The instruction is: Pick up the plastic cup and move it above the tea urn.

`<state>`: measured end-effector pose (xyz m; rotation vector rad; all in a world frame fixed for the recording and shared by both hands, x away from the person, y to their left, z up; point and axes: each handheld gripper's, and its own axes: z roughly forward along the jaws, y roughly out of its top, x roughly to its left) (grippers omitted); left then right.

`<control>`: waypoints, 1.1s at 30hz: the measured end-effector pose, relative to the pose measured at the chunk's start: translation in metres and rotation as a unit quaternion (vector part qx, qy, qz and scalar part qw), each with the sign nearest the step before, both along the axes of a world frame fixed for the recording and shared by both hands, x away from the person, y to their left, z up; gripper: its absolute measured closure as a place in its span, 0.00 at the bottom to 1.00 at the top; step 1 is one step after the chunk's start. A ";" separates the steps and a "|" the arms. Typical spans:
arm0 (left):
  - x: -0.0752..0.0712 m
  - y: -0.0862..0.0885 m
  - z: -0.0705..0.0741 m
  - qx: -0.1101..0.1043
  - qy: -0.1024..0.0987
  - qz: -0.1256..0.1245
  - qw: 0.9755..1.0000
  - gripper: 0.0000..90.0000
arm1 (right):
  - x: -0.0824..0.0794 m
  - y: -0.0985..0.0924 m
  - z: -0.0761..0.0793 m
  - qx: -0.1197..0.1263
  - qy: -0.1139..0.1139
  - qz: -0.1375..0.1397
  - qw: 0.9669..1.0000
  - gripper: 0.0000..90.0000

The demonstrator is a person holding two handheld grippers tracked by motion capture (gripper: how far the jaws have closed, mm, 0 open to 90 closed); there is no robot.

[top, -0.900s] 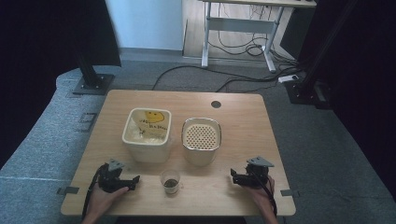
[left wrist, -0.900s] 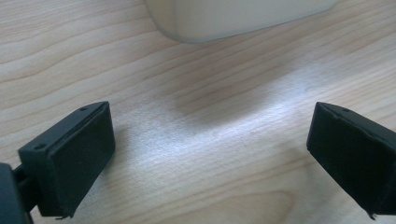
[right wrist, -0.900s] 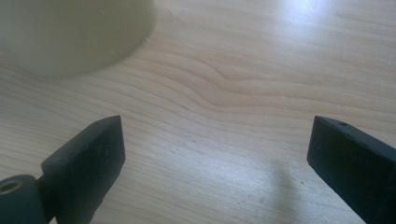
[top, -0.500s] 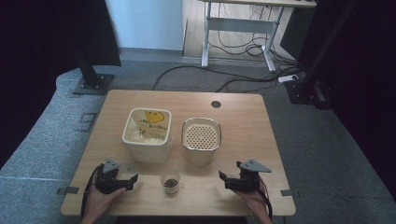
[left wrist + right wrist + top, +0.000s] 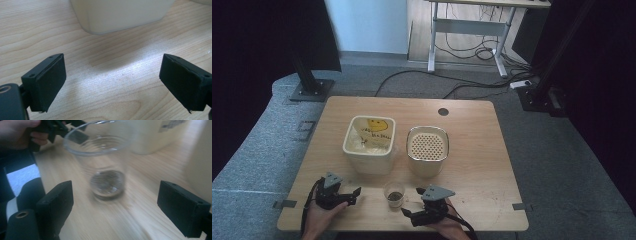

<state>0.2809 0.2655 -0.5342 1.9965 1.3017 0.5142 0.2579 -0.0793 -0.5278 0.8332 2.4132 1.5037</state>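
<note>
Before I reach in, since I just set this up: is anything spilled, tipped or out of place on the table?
Nothing stands out. The clear cup stands upright with something dark in its bottom, and both cream containers sit upright on the table. I see no spill.

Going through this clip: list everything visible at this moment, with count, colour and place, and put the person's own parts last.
Table: one, light wood, centre, with a dark round hole near its far edge.
Open bin: one, cream, left of centre, holding a bag with a yellow smiley face.
Perforated-lid bin: one, cream, right of the open bin.
Clear cup: one, transparent with something dark at the bottom, near edge, between the claws.
Desk frame: one, white, background floor.
Cables: several, black, on the grey floor.
Left claw: black, open, near left.
Right claw: black, open, facing the cup.
Hands: two, holding the claws.
</note>
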 end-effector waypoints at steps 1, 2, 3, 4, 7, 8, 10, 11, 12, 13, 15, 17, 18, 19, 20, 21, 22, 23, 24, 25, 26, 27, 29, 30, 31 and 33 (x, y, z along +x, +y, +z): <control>0.000 -0.001 0.000 0.001 0.000 0.000 1.000 0.08 | 0.001 0.006 -0.001 -0.003 0.001 0.008 1.000 0.15; 0.000 -0.001 -0.001 0.002 0.000 0.000 1.000 0.08 | 0.002 0.011 -0.002 -0.008 0.000 0.012 1.000 0.15; 0.000 -0.001 -0.001 0.002 0.000 0.000 1.000 0.08 | 0.002 0.011 -0.002 -0.008 0.000 0.012 1.000 0.15; 0.000 -0.001 -0.001 0.003 0.001 0.000 1.000 0.08 | 0.003 0.014 -0.002 -0.010 -0.001 0.015 1.000 0.15; 0.001 0.000 -0.003 0.006 0.004 -0.002 1.000 0.08 | 0.013 0.028 -0.007 -0.003 0.006 0.023 1.000 0.16; 0.002 0.000 -0.003 0.005 0.004 -0.001 1.000 0.08 | 0.013 0.028 -0.007 -0.003 0.006 0.023 1.000 0.16; 0.002 0.001 -0.003 0.005 0.006 0.002 1.000 0.08 | 0.017 0.034 -0.008 -0.003 0.005 0.023 1.000 0.17; 0.003 0.002 -0.003 0.004 0.006 0.003 1.000 0.08 | 0.019 0.038 -0.009 0.001 0.005 0.025 1.000 0.18; 0.002 0.003 -0.003 0.004 0.004 0.005 1.000 0.09 | 0.023 0.045 -0.009 0.004 0.001 0.027 1.000 0.20; 0.002 0.003 -0.003 0.004 0.004 0.005 1.000 0.09 | 0.023 0.045 -0.009 0.004 0.001 0.027 1.000 0.20; 0.002 0.004 -0.003 0.002 0.004 0.006 1.000 0.09 | 0.027 0.051 -0.009 0.004 0.001 0.025 1.000 0.24; 0.002 0.004 -0.003 0.000 0.004 0.008 1.000 0.09 | 0.028 0.056 -0.009 0.003 -0.011 0.030 0.999 0.31; 0.002 0.005 -0.003 -0.001 0.004 0.008 1.000 0.09 | 0.029 0.058 -0.008 -0.004 -0.023 0.029 0.999 0.35; 0.002 0.005 -0.003 -0.001 0.004 0.008 1.000 0.09 | 0.029 0.058 -0.008 -0.004 -0.023 0.029 0.999 0.35; 0.002 0.006 -0.004 -0.003 0.005 0.010 1.000 0.09 | 0.029 0.057 -0.008 -0.004 -0.023 0.030 0.999 0.37; 0.002 0.006 -0.004 -0.004 0.005 0.012 1.000 0.10 | 0.029 0.056 -0.007 -0.005 -0.028 0.029 0.999 0.39; 0.002 0.006 -0.004 -0.004 0.006 0.012 1.000 0.10 | 0.030 0.055 -0.007 -0.003 -0.030 0.025 0.999 0.39; 0.003 0.007 -0.004 -0.007 0.005 0.014 1.000 0.10 | 0.030 0.049 -0.005 0.012 -0.030 0.015 0.999 0.41; 0.002 0.007 -0.004 -0.008 0.004 0.016 1.000 0.11 | 0.030 0.045 -0.003 0.017 -0.030 0.011 0.999 0.41; 0.002 0.007 -0.004 -0.008 0.004 0.016 1.000 0.11 | 0.030 0.045 -0.003 0.017 -0.030 0.011 0.999 0.41; 0.002 0.007 -0.004 -0.008 0.003 0.016 1.000 0.11 | 0.030 0.040 0.002 0.027 -0.035 0.002 0.999 0.41; 0.002 0.007 -0.004 -0.006 0.002 0.017 1.000 0.11 | 0.028 0.028 0.012 0.044 -0.043 -0.008 0.998 0.42; 0.002 0.007 -0.004 -0.004 0.003 0.018 1.000 0.11 | 0.026 0.023 0.016 0.050 -0.046 -0.011 0.998 0.42; 0.002 0.006 -0.004 -0.003 0.003 0.018 1.000 0.11 | 0.024 0.015 0.023 0.058 -0.050 -0.021 0.997 0.42; 0.002 0.006 -0.004 -0.003 0.003 0.017 1.000 0.11 | 0.022 0.002 0.037 0.073 -0.051 -0.044 0.995 0.43; 0.003 0.006 -0.004 -0.002 0.003 0.017 1.000 0.11 | 0.021 -0.010 0.052 0.082 -0.064 -0.058 0.993 0.43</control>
